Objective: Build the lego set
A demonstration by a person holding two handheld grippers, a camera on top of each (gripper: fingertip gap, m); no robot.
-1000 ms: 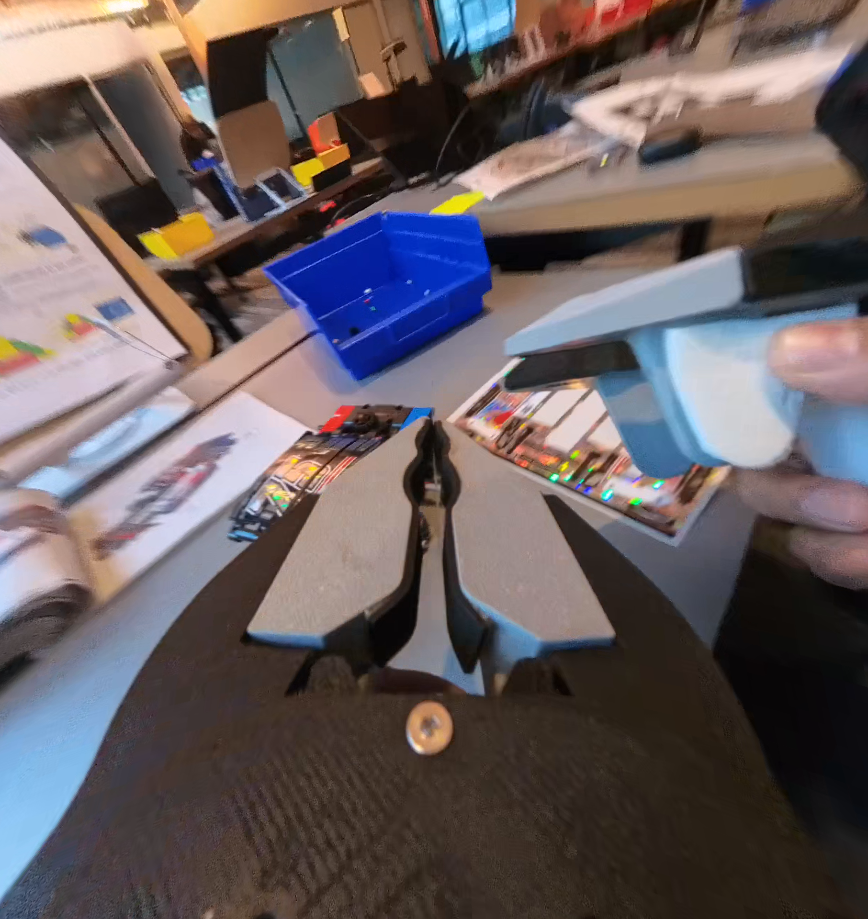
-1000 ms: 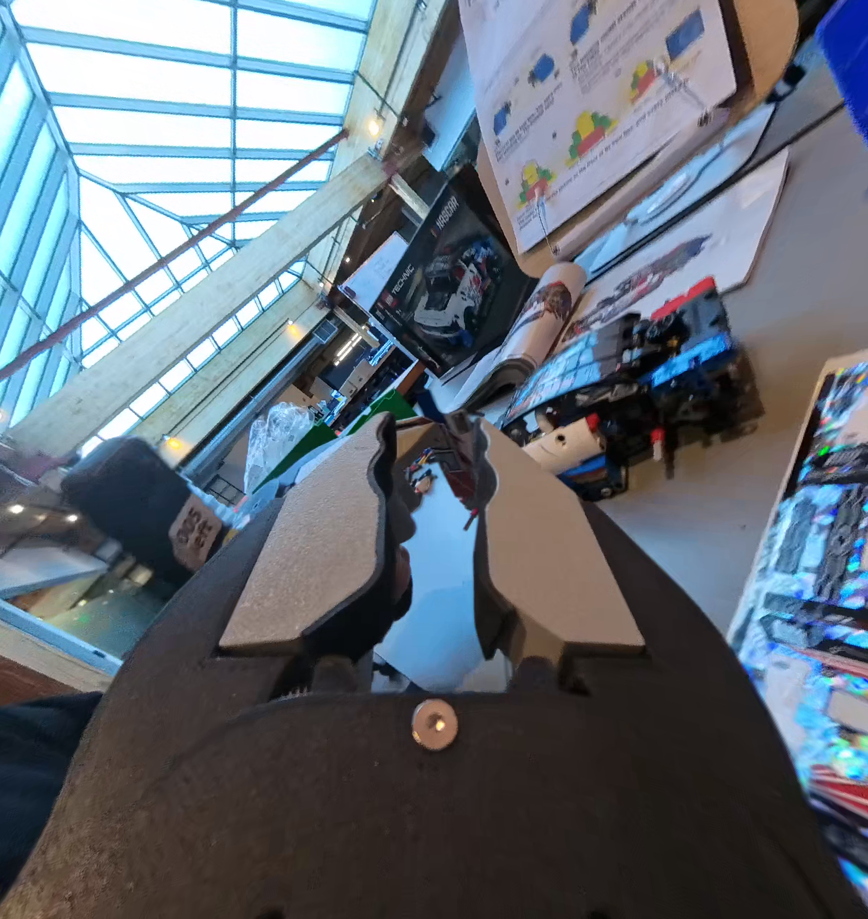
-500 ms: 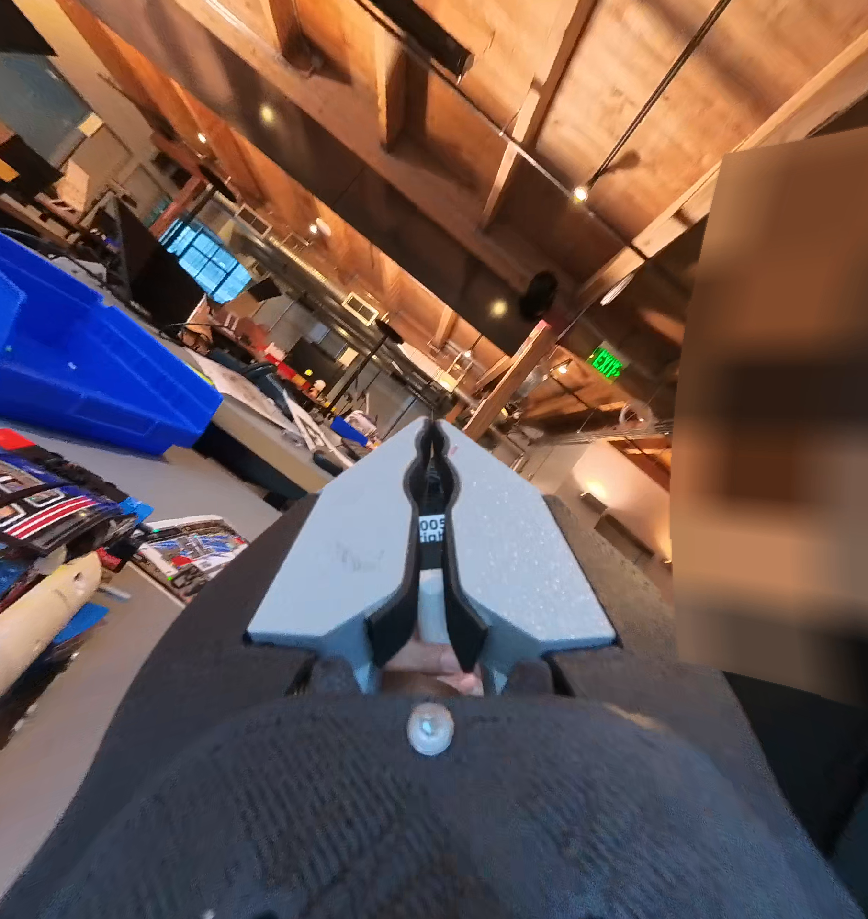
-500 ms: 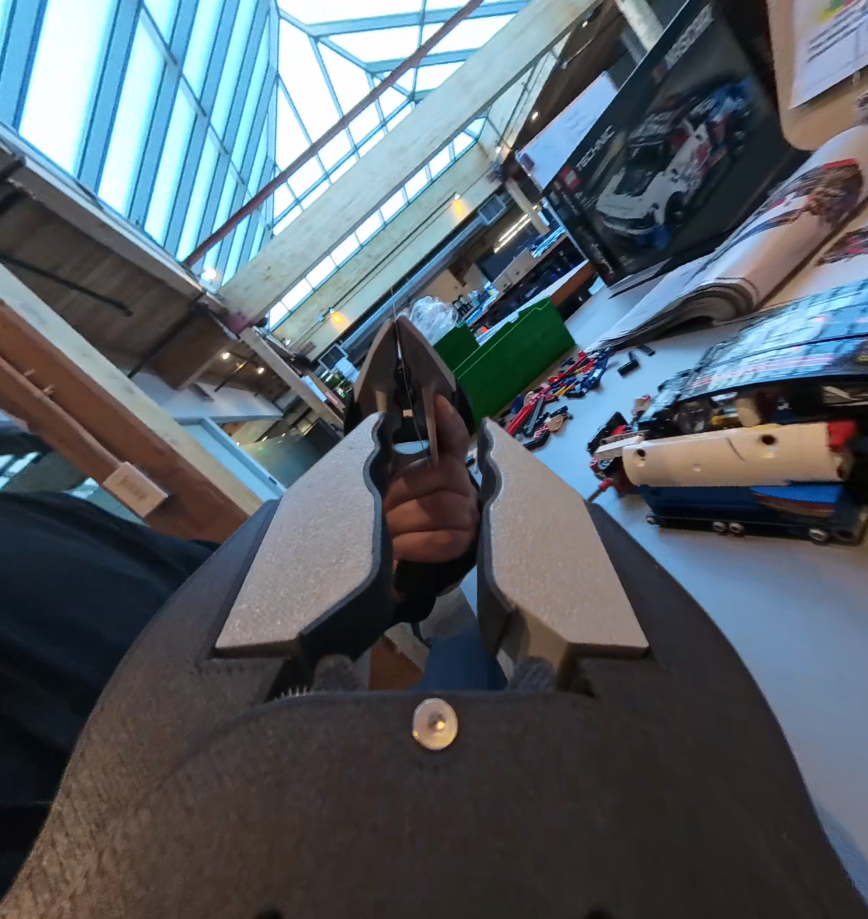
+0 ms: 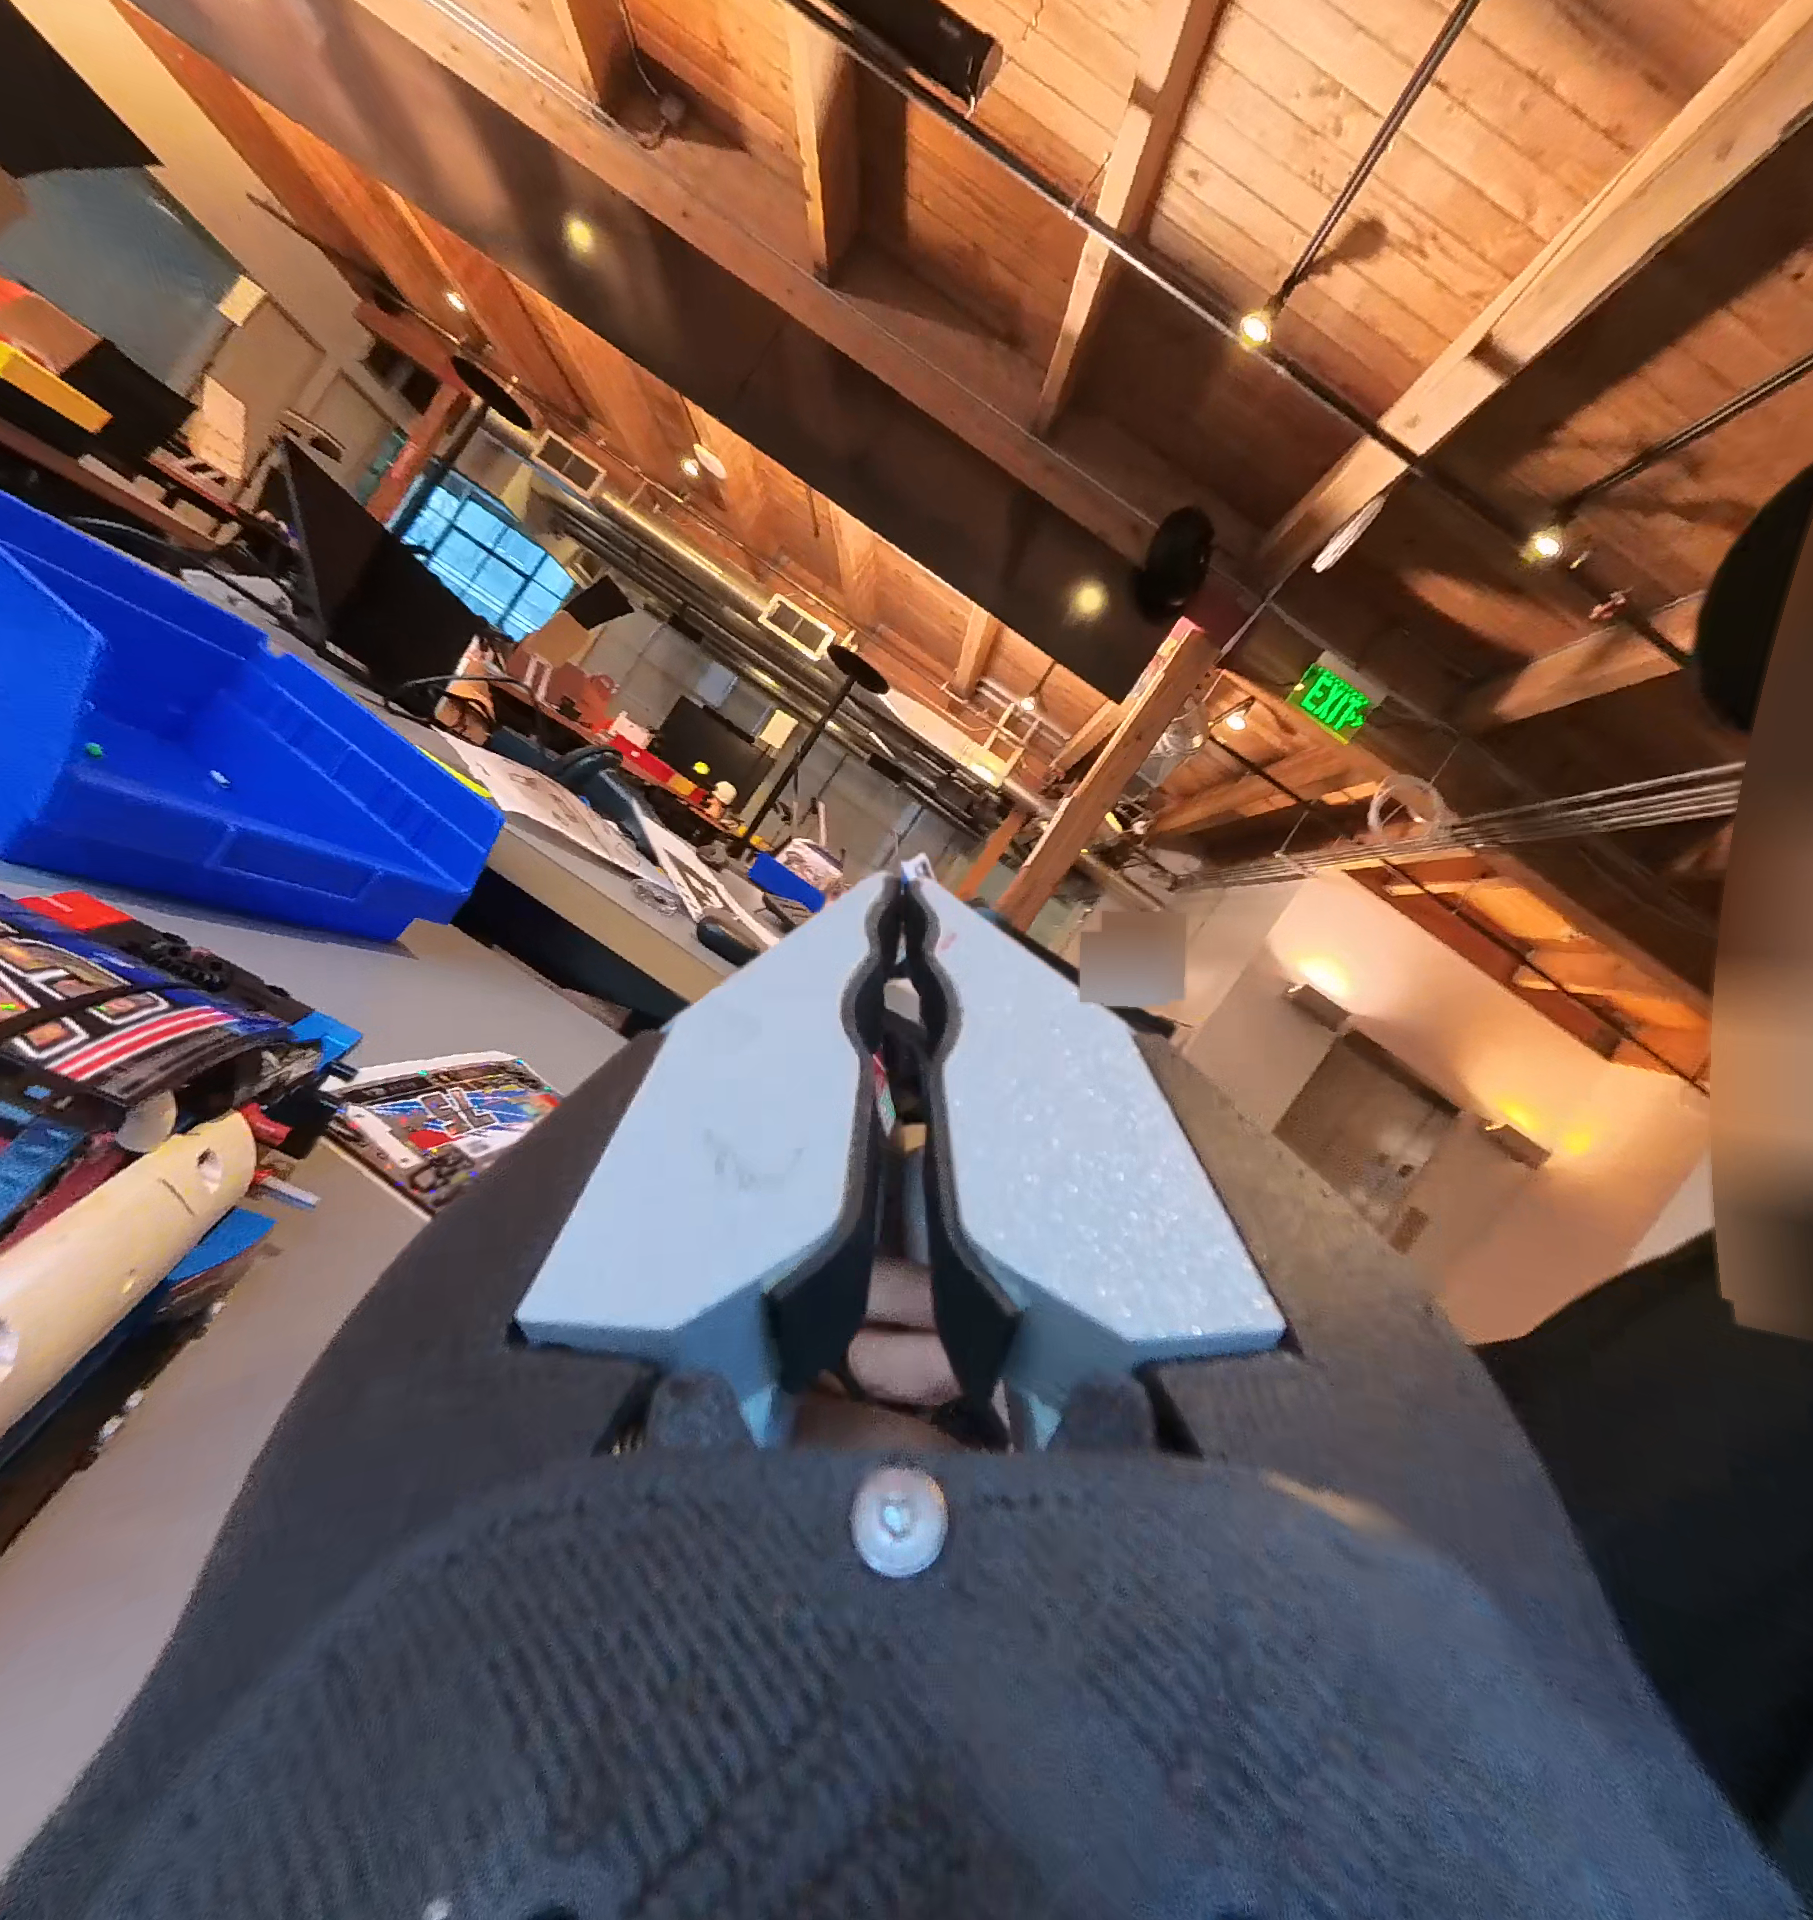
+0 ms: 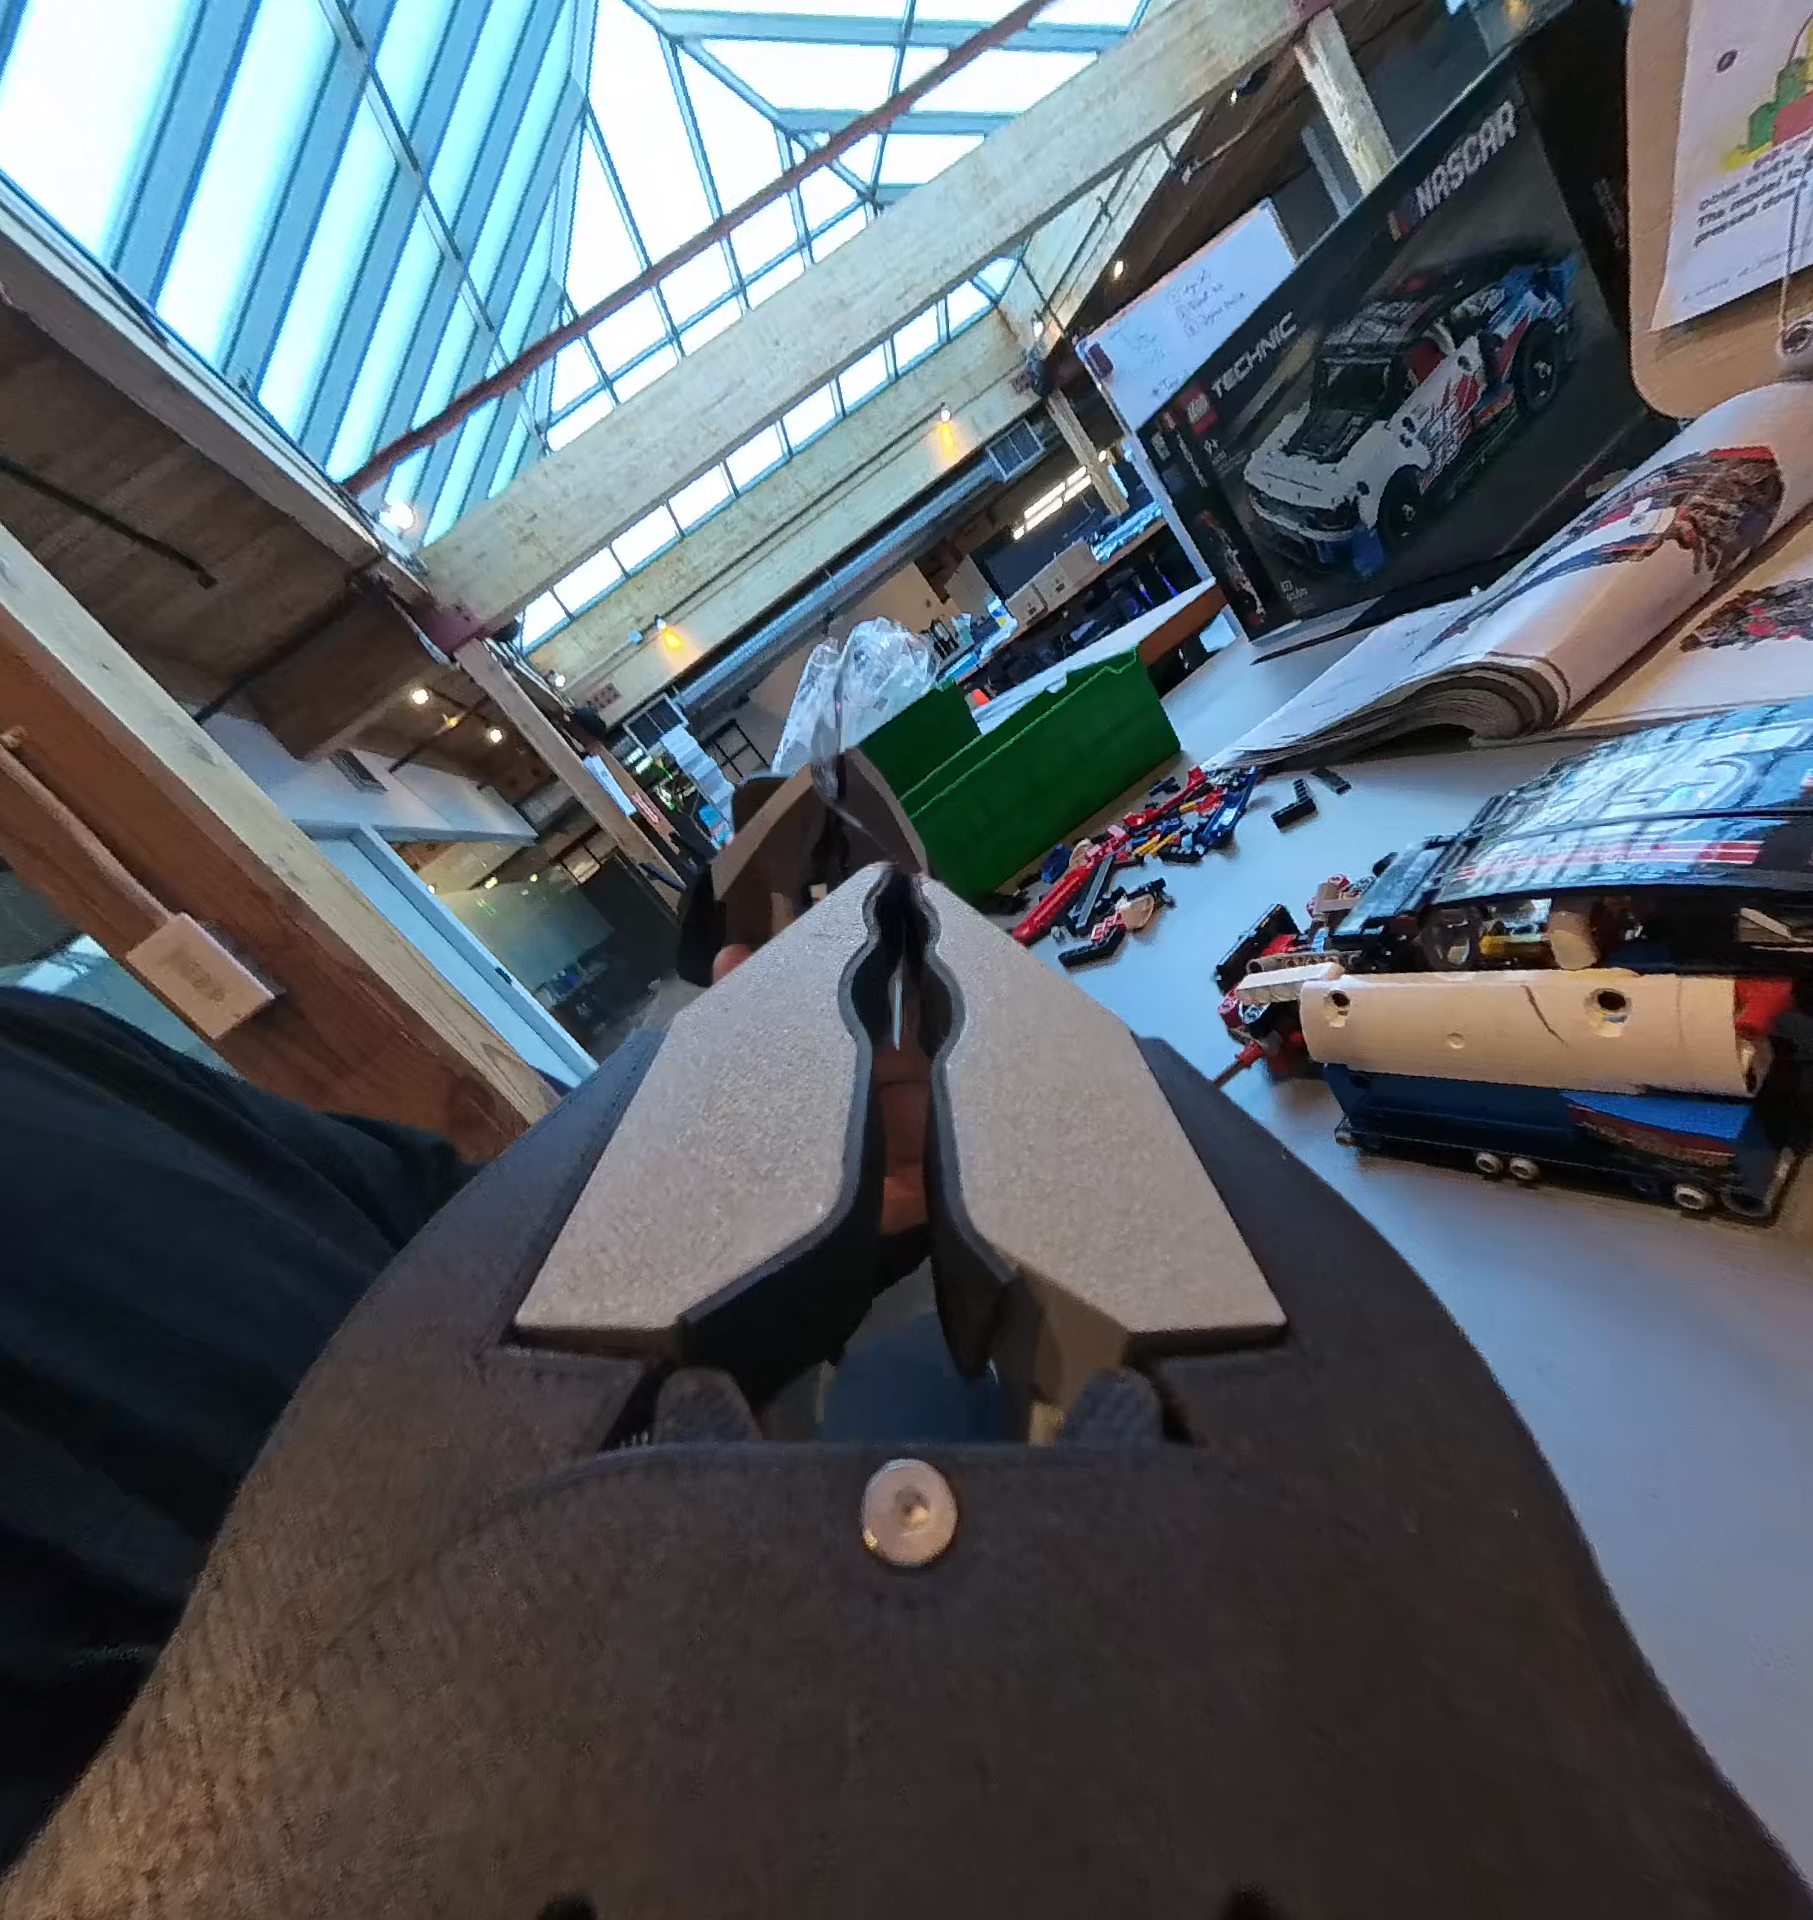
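— Car model (image 6: 1567, 997) first: where do we have it?

— We have one, lying on the grey table (image 6: 1504, 1403), to the right of the right gripper (image 6: 897, 883) and well apart from it. It has a blue underside, a long white panel with holes along its side, and a dark top covered in shiny stickers with red and white stripes.

— And our grippers?

— Both are clenched, fingers pressed together, and both are raised off the table. At the tip of the left gripper (image 5: 902, 894) we see a tiny pale scrap, and a thin pale sliver shows between the right one's fingers. We cannot tell what either is.

— Containers?

— We count two bins. The blue bin (image 5: 206, 769) sits behind the car and holds two small specks, one green and one white. The green bin (image 6: 1037, 769) stands farther back. We cannot see inside it, though crumpled clear plastic (image 6: 860, 665) rises just behind it.

— What lies around them?

— A scatter of loose pieces (image 6: 1141, 862), red, black and blue, is on the table in front of the green bin. We also see one open instruction booklet (image 6: 1556, 644), one dark set box (image 6: 1401, 395) standing behind it, and one glittering sticker sheet (image 5: 445, 1117) flat beside the car.
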